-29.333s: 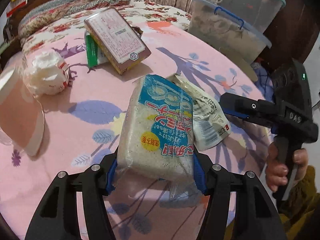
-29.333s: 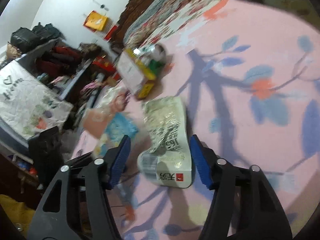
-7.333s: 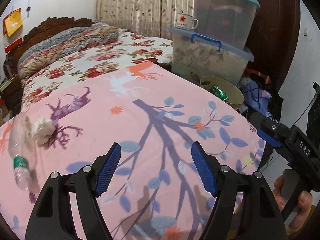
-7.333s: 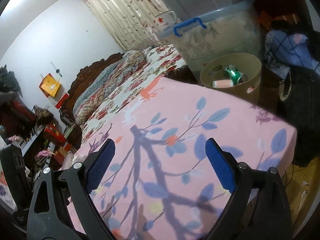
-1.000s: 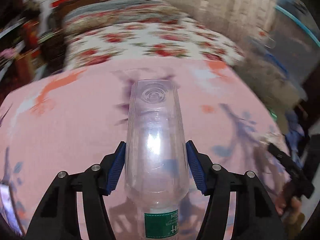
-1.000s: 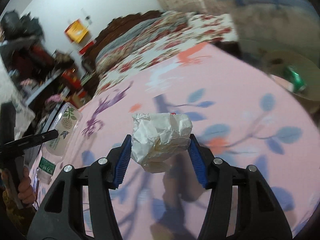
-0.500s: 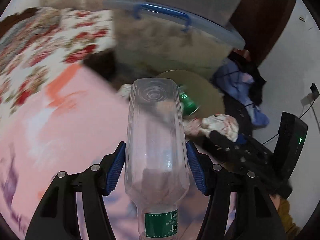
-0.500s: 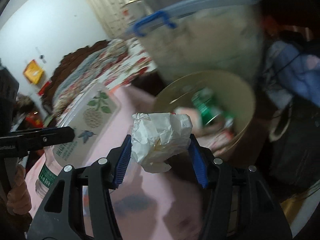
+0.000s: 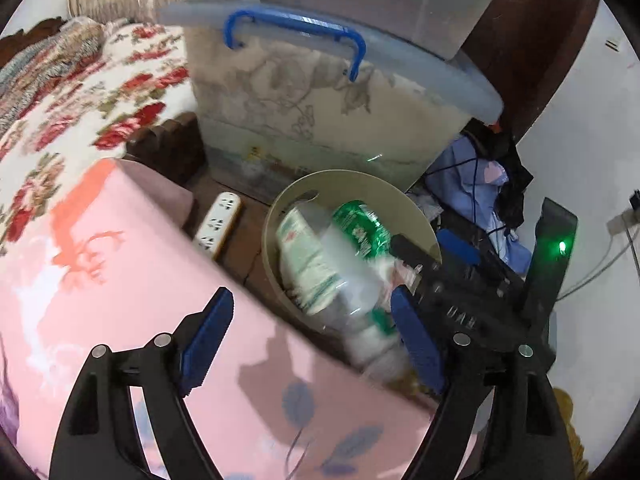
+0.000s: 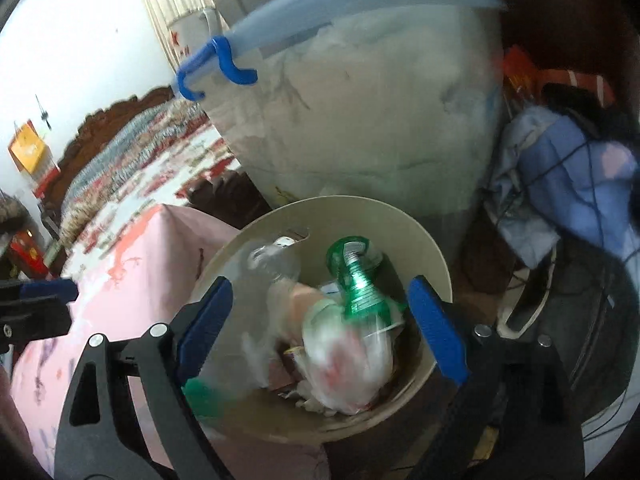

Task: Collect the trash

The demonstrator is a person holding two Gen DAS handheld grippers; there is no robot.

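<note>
both the left gripper [image 9: 312, 340] and right gripper [image 10: 320, 320] have just spread their jaws wide and grip nothing, the clear bottle [image 9: 352, 300] and crumpled paper [image 10: 344, 364] lying beyond the jaws in the beige bin [image 10: 424, 240].

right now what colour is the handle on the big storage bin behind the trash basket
Blue, on the storage bin's handle; the left wrist view shows it best.

Both wrist views tilt down past the pink bed's corner [image 9: 132, 208] — the right closer over the beige bin [image 10: 424, 248]; both share the bin [image 9: 276, 216] and storage box [image 9: 320, 112].
</note>
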